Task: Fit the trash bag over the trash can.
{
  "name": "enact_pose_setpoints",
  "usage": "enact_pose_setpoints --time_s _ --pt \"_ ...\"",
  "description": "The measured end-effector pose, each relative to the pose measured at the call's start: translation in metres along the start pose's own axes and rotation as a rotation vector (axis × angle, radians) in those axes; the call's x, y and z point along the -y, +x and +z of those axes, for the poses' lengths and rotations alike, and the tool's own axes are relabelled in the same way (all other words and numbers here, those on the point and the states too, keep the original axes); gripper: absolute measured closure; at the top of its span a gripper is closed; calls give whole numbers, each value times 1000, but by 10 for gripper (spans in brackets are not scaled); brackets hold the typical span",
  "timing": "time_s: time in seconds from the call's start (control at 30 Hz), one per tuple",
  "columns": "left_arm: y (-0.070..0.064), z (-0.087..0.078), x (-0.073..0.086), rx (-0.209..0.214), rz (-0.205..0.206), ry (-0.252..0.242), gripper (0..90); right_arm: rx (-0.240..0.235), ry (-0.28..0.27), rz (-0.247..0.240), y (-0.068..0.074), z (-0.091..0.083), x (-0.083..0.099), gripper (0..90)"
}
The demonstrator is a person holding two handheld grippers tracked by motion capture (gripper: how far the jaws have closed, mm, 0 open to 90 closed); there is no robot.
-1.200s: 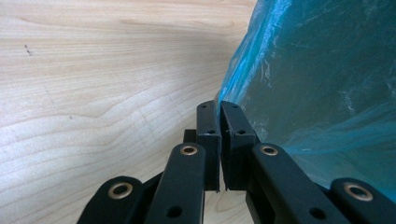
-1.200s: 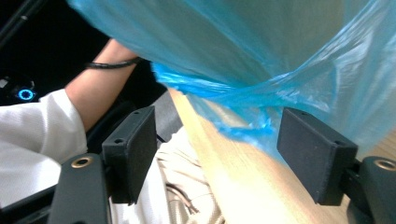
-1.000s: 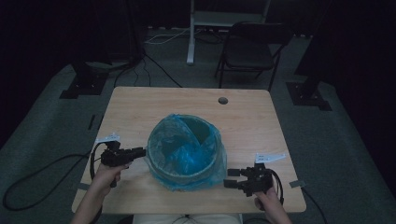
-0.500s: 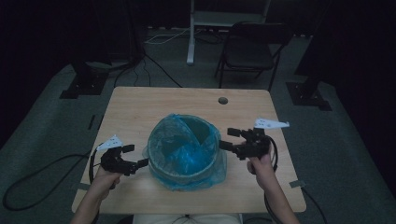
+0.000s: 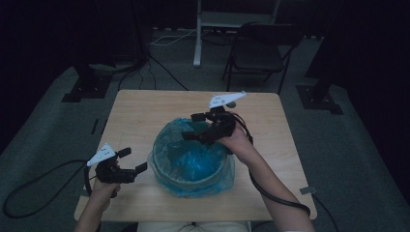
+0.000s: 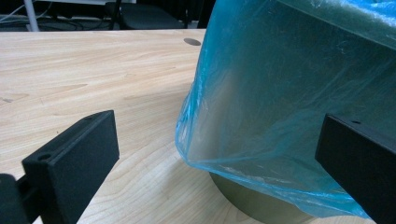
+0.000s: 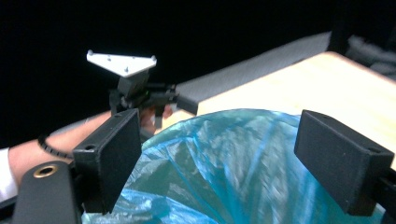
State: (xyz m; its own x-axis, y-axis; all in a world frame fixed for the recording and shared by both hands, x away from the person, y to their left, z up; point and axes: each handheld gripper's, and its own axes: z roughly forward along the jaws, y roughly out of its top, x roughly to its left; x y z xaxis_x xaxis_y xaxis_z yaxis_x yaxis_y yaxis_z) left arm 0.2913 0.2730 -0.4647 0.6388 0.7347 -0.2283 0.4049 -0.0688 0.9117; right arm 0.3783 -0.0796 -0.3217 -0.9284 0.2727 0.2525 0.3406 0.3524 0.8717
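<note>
A round bin (image 5: 193,176) lined with a blue plastic bag (image 5: 191,159) stands on the wooden table (image 5: 145,116), near its front middle. My left gripper (image 5: 134,161) is open just left of the bin, low by the table, its jaws facing the bag's hanging skirt (image 6: 261,116). My right gripper (image 5: 193,126) hovers open above the bin's far rim, pointing left and down over the bag's mouth (image 7: 224,154). In the right gripper view the left gripper (image 7: 140,93) and its hand appear beyond the bag. Nothing is held in either gripper.
A small dark round hole (image 6: 190,42) marks the table's far side. A folding chair (image 5: 258,48) and stand legs (image 5: 197,34) are on the floor behind the table. Cables (image 5: 38,188) trail on the floor at the left.
My right gripper has risen from the table's front right to above the bin's far rim and swung left over it. The left gripper has slipped a little toward the table's front, beside the bin.
</note>
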Motion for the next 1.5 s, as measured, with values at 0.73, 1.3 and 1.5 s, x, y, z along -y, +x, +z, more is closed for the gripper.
enact_pose_setpoints --time_s 0.73,1.3,1.5 --pt "1 -4 4 -59 20 -18 2 177 791 30 -9 137 37 125" --pt "-2 -1 4 -51 33 2 2 160 699 78 -11 117 18 125" --pt "-1 -2 5 -57 37 7 2 138 858 51 -6 143 41 121"
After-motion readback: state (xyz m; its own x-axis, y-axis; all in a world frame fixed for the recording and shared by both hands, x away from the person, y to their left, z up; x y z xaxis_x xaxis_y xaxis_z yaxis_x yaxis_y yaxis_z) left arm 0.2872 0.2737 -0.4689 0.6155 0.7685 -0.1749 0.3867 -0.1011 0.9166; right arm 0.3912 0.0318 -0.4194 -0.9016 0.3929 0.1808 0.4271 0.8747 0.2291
